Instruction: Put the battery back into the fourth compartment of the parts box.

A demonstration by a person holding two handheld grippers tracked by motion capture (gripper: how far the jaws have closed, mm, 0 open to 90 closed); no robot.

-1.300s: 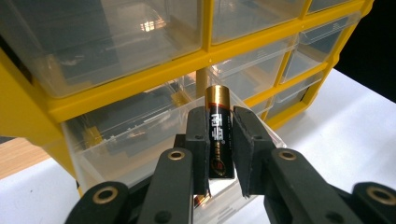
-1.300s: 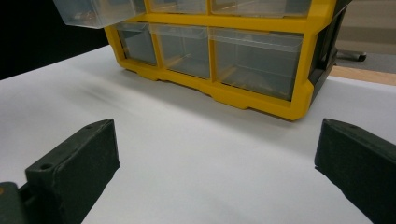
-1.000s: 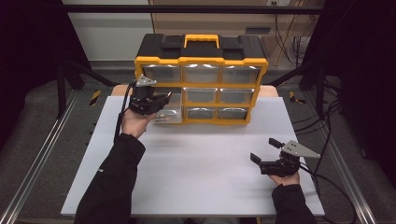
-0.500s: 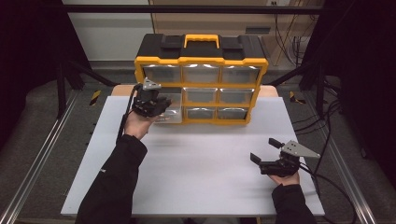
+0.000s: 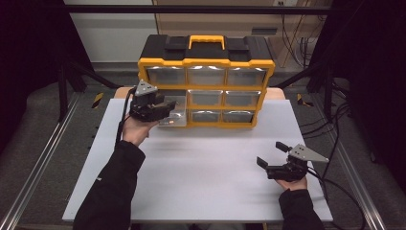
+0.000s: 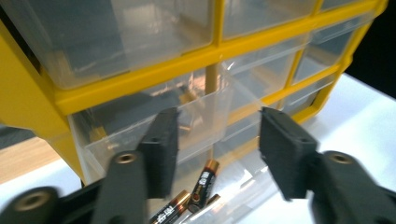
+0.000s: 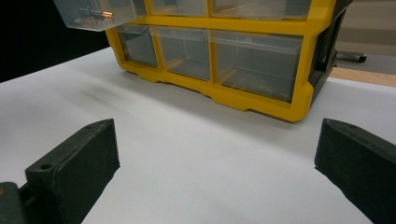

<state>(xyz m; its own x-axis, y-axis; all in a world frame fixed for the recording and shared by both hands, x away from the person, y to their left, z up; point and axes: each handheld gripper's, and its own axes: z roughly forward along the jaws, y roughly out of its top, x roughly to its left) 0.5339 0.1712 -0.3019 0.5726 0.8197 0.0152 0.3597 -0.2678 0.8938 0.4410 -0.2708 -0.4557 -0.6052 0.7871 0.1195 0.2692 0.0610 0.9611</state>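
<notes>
Nearest, at the table's right front: right gripper (image 5: 273, 154), jaws spread wide, empty, resting low over bare white table (image 5: 206, 182), well apart from the cabinet. Farther, at left: left gripper (image 5: 165, 106), jaws parted to a middling gap, nothing between them, poised just above and at the front lip of a pulled-out clear drawer (image 6: 140, 135) in the cabinet's left column. Below and just beyond those jaws, inside the lower drawer: AA batteries (image 6: 204, 179), black and copper, lying loose, long axes running roughly away from the jaws, slightly slanted. Left hand plainly the nearer to them; reach from the right would cross the whole table. Farthest: yellow and black drawer organiser (image 5: 206, 62), three columns of clear drawers, carry handle on top, standing at the table's back edge.
</notes>
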